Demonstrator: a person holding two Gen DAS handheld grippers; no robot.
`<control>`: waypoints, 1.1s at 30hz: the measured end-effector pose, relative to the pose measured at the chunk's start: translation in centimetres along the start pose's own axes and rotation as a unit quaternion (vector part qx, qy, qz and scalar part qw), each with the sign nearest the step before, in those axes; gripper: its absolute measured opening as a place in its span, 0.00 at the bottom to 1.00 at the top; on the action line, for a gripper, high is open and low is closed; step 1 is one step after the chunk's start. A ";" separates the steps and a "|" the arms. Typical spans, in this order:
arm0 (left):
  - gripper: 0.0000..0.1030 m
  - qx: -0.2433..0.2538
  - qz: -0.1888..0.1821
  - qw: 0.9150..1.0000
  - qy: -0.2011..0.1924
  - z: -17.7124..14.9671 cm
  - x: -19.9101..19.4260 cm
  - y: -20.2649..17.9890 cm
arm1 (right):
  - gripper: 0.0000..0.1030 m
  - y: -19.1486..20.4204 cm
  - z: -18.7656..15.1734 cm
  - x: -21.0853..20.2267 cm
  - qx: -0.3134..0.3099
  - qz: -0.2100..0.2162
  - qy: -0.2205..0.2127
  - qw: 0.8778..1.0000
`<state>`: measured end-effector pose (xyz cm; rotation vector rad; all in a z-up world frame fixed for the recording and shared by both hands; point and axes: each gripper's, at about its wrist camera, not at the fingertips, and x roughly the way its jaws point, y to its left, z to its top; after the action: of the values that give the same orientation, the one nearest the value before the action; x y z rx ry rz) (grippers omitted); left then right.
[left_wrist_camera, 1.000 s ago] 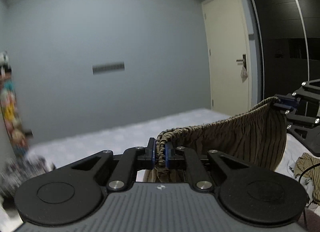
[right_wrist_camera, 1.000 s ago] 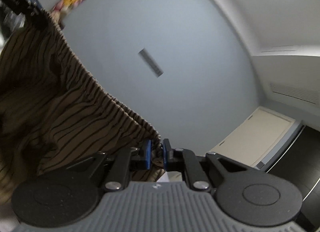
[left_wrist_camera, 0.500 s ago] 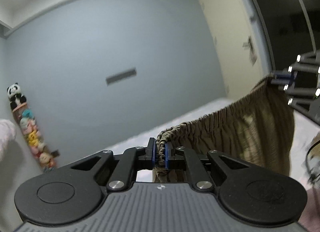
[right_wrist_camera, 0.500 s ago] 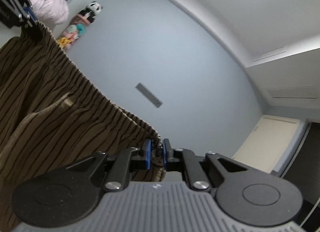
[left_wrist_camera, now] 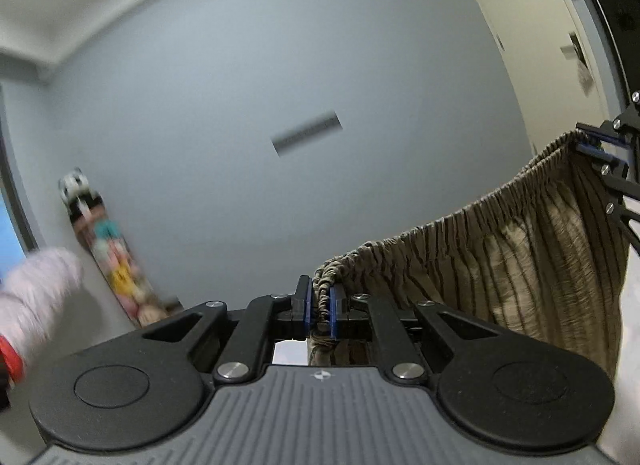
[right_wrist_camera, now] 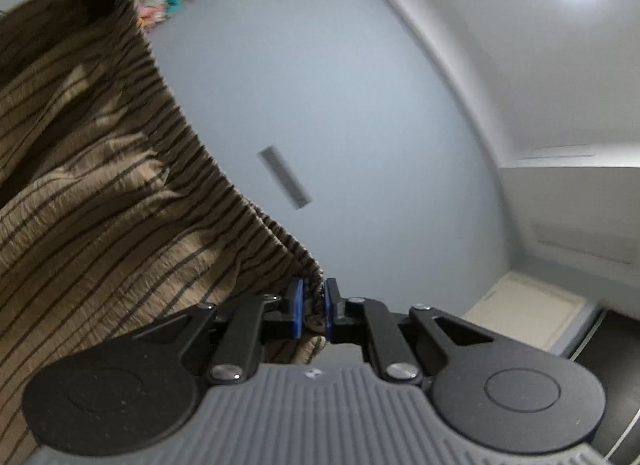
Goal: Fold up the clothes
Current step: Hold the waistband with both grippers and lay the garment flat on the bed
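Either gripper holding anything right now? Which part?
Both. The left gripper and right gripper each pinch the gathered elastic waistband of the brown striped garment, one at each end, with the fabric hanging between them.

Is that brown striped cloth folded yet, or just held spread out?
Spread out, not folded. The brown striped cloth hangs from its gathered edge, pinched between the left gripper and the right gripper.

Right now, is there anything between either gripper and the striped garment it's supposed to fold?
Nothing. The left gripper and the right gripper are each shut directly on the gathered waistband of the striped garment, which hangs stretched between them. The bed is not in view.
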<state>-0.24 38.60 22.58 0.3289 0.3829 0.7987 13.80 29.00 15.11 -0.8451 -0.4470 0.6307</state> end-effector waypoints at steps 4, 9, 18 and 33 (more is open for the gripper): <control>0.10 0.013 0.020 0.997 -0.070 3.2 -1.3 0.4 | 0.11 -3.5 1.9 2.3 0.025 -0.043 -0.026 0.998; 0.09 0.052 0.015 0.995 -0.081 0.9 -2.4 -1.1 | 0.11 -4.5 1.1 1.6 0.036 -0.037 -0.048 0.997; 0.09 0.139 -0.050 0.987 0.064 -14.7 -2.6 -10.3 | 0.11 5.6 -7.1 -2.8 0.002 0.112 0.006 0.994; 0.10 -0.020 -0.187 0.909 0.373 -30.5 -1.7 -13.5 | 0.11 18.7 -14.9 -10.7 0.122 0.378 0.276 0.875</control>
<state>-6.61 32.78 -9.66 -0.1100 1.1118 0.5237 8.54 23.07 -9.85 -0.9028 0.5160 1.0876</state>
